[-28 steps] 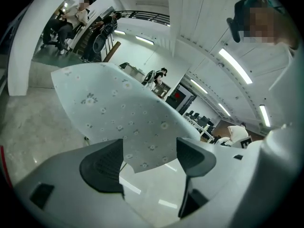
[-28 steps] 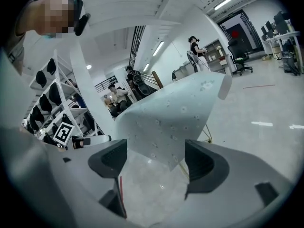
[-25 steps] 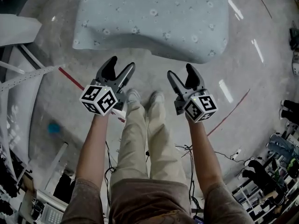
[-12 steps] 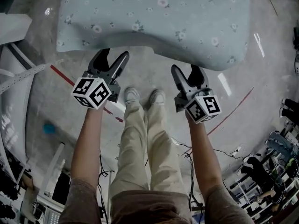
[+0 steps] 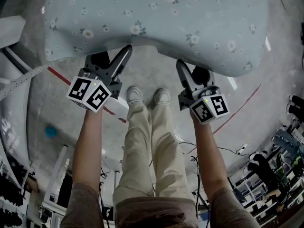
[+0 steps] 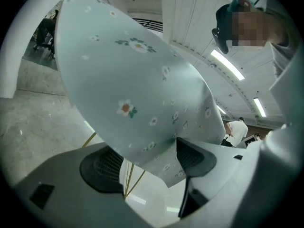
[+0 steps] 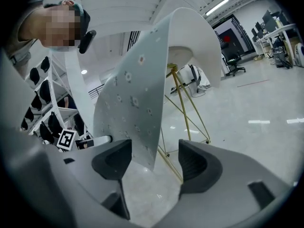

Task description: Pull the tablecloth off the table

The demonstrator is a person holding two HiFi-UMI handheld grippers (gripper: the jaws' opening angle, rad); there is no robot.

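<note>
The left claw [image 5: 113,57] stands released, the hanging hem of the floral tablecloth [image 5: 156,18] between its jaws. The right claw [image 5: 191,70], jaws just now closing yet apart, straddles that hem unpressed. Beyond, the tablecloth drapes the bench, its yellow legs [image 7: 187,109] showing beneath.

No legible txt, labels, brands or nos. in any view.

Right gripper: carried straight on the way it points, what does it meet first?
The tablecloth's hanging edge, which already sits between the right gripper's open jaws as they have just been closing. Behind it, probably farther off, stand the table's yellow legs.
</note>
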